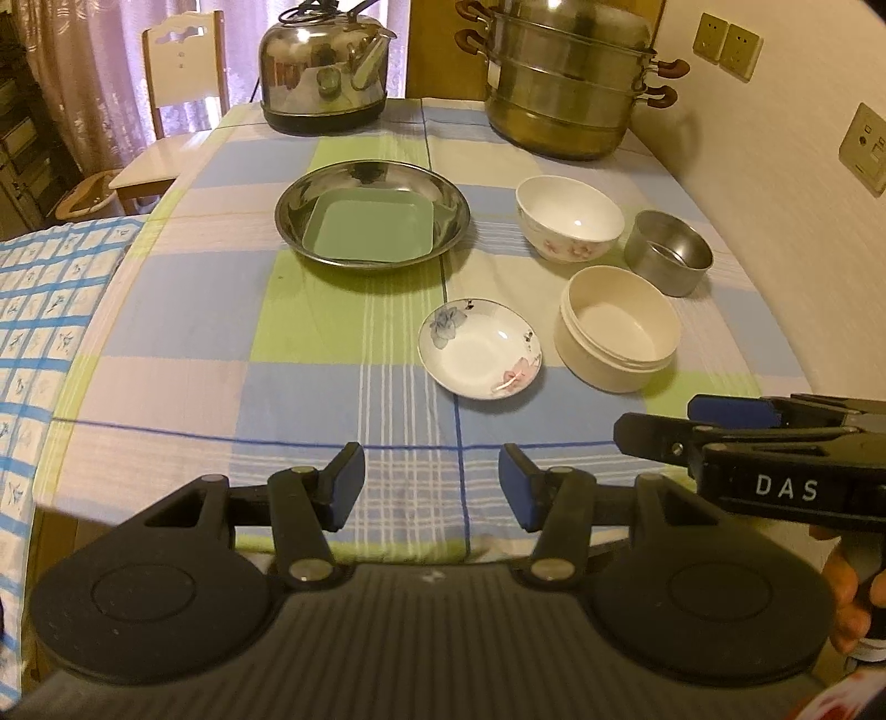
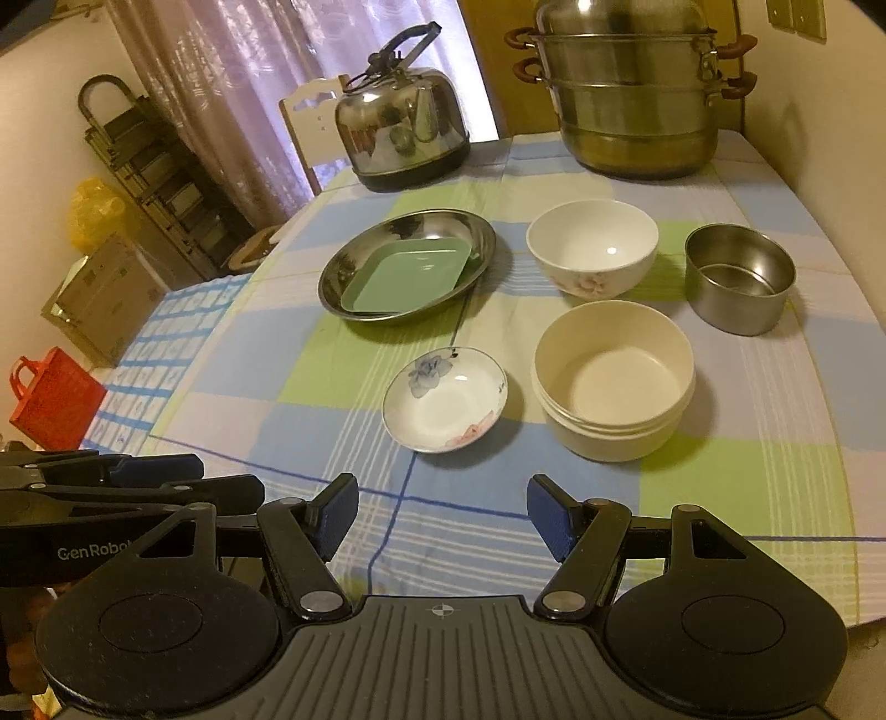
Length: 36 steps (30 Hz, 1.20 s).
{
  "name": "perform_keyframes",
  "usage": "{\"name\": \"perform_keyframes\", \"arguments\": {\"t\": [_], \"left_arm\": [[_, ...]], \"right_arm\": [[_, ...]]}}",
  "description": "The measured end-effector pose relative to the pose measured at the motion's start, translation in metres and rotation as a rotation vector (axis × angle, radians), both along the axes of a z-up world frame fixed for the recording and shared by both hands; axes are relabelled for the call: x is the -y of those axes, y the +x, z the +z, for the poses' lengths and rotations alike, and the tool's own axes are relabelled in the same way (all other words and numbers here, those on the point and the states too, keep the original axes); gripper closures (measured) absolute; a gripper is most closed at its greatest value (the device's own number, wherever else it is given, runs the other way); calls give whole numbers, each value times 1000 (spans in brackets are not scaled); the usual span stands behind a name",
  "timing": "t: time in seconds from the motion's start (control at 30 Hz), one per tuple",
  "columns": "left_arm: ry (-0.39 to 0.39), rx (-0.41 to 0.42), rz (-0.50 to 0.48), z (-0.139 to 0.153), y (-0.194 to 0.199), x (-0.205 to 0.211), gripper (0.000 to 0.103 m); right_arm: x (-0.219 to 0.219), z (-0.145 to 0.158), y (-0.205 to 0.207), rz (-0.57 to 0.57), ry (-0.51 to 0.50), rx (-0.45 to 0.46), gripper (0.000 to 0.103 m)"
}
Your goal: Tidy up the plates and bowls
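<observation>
On the checked tablecloth (image 1: 183,382) (image 2: 310,410) lies a steel plate (image 1: 372,215) (image 2: 407,266) with a green square plate (image 1: 368,228) (image 2: 404,274) in it. In front of it sits a small flowered saucer (image 1: 479,347) (image 2: 444,399). To the right stand a flowered white bowl (image 1: 569,217) (image 2: 592,246), a cream bowl (image 1: 620,328) (image 2: 613,379) and a steel bowl (image 1: 669,252) (image 2: 739,277). My left gripper (image 1: 432,487) (image 2: 138,471) hovers open and empty over the near table edge. My right gripper (image 2: 443,515) (image 1: 692,421) is open and empty beside it.
A steel kettle (image 1: 325,61) (image 2: 401,127) and a stacked steamer pot (image 1: 570,72) (image 2: 634,94) stand at the back of the table. A chair (image 1: 177,83) is at the far left. A wall with sockets (image 1: 725,44) runs along the right.
</observation>
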<state>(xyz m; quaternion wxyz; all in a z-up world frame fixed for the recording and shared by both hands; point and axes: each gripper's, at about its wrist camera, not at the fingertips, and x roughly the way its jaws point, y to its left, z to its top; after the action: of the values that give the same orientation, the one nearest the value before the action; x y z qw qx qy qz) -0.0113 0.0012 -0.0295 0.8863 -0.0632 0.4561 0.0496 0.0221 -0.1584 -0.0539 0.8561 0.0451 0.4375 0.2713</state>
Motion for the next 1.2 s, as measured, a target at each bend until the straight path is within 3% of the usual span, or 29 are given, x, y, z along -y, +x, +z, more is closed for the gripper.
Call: {"name": "perform_keyframes", "arguments": {"t": [0.27, 0.53, 1.1, 1.2], "left_arm": [[10, -18, 25, 0, -12, 10, 52], [17, -37, 5, -8, 2, -1, 52], [-10, -65, -201, -40, 79, -48, 52], [-23, -71, -227, -48, 93, -52, 53]], "right_arm": [[11, -4, -7, 8, 7, -10, 35], [6, -11, 2, -29, 15, -52, 35], [-33, -31, 50, -177, -1, -123, 36], [-39, -37, 57, -203, -13, -124, 40]]}}
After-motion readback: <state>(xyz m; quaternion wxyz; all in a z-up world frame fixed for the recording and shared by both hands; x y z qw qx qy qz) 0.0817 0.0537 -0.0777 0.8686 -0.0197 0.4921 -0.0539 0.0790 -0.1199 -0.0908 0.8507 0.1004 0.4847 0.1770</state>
